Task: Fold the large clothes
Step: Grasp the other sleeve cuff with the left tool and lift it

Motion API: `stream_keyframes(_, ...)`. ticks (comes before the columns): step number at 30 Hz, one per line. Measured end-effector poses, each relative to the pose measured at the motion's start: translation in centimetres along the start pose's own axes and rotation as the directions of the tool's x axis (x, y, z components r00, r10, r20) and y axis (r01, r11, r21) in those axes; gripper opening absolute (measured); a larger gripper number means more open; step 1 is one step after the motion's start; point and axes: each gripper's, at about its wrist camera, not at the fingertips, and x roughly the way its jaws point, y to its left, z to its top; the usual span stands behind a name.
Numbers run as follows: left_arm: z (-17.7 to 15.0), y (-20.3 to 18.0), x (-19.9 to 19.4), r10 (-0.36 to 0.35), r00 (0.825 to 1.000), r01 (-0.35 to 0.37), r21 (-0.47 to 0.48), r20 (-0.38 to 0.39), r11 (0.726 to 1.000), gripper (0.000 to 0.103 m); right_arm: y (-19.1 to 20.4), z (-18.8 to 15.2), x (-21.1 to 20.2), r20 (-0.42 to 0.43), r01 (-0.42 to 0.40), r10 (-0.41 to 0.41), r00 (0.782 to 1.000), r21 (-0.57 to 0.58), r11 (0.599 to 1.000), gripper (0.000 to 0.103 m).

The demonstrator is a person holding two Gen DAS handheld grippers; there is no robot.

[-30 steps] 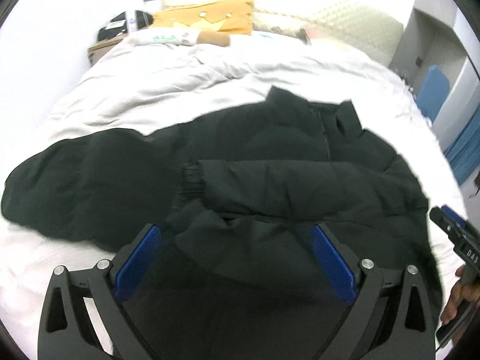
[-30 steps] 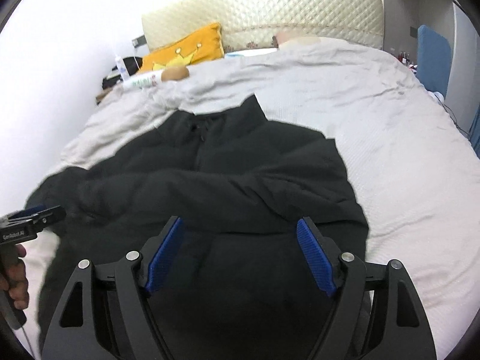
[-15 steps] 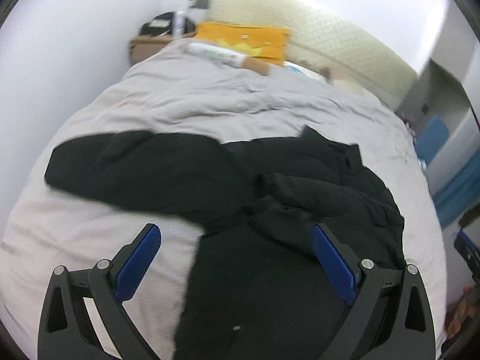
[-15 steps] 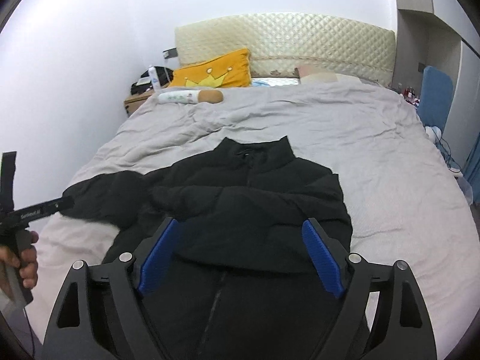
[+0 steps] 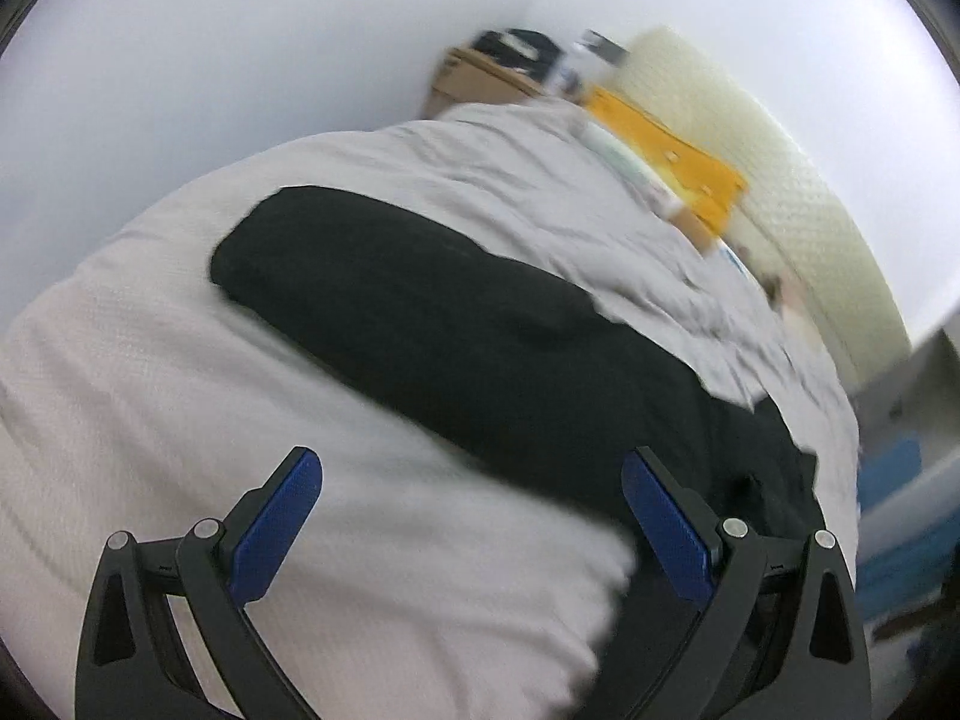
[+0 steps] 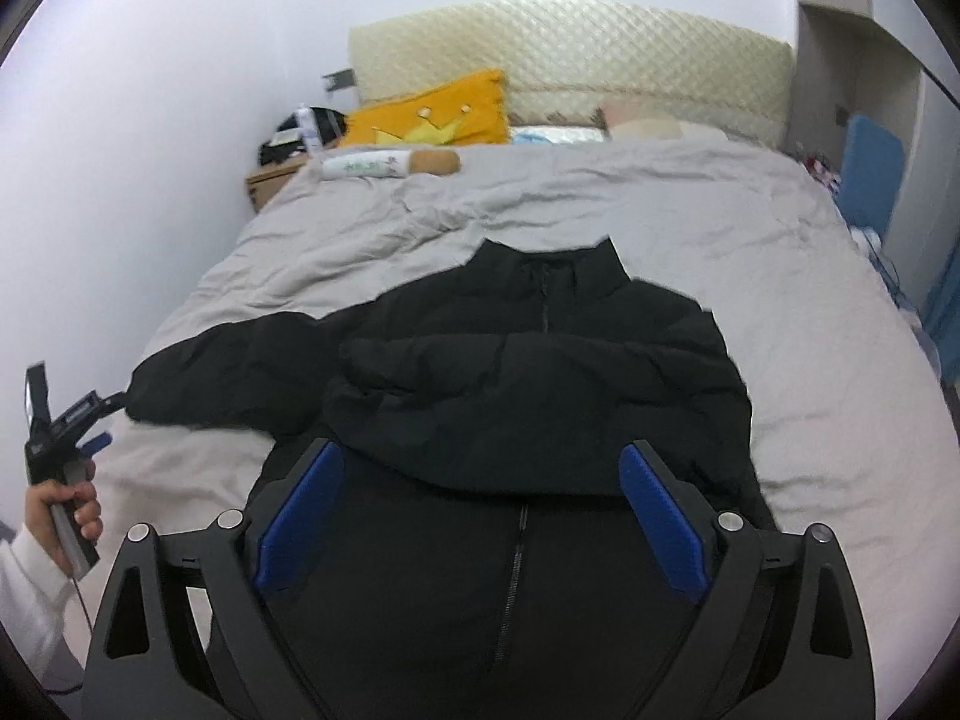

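My right tool hangs wide open and empty over the black jacket spread on the bed; my left tool, equally spread, holds nothing, with the outstretched sleeve lying ahead of it.

1. Black padded jacket lies front-up on the bed, stand-up collar pointing toward the headboard, hem nearest the right wrist camera.
2. Front zipper runs down the middle; it shows at the collar and again on the lower body.
3. One sleeve is folded across the chest, lying crosswise over the zipper, its cuffed end toward the view's left.
4. The other sleeve stretches out flat to the side, away from the body, resting on the bedding.
5. Fabric looks puffy, with soft wrinkles; left wrist view is blurred, detail there unclear.
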Motion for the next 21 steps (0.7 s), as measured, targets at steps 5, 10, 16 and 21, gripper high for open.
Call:
stream_keyframes(5,3.0,5.5,4.4,0.044,0.999,-0.045,-0.087,-0.005,0.995,0.1,0.9,-0.6,1.7,-0.026,0.036,-0.036,0.999,-0.007,0.999,0.094)
stream_keyframes(10,4.8,9.1,8.1,0.052,0.999,-0.052,-0.151,-0.007,0.987,0.1,1.7,-0.6,3.4,-0.045,0.041,-0.043,0.998,-0.024,0.999,0.094)
stream_keyframes(16,6.2,12.4,11.7,0.01,1.0,-0.014,-0.228,-0.017,0.974,0.1,1.9,-0.8,5.7,-0.07,0.028,-0.029,0.997,-0.016,0.999,0.094)
stream_keyframes(21,7.6,13.8,13.7,0.002,1.0,0.005,-0.306,0.022,0.952,0.098,1.5,-1.2,7.1,-0.092,0.04,-0.041,0.995,-0.007,0.999,0.094)
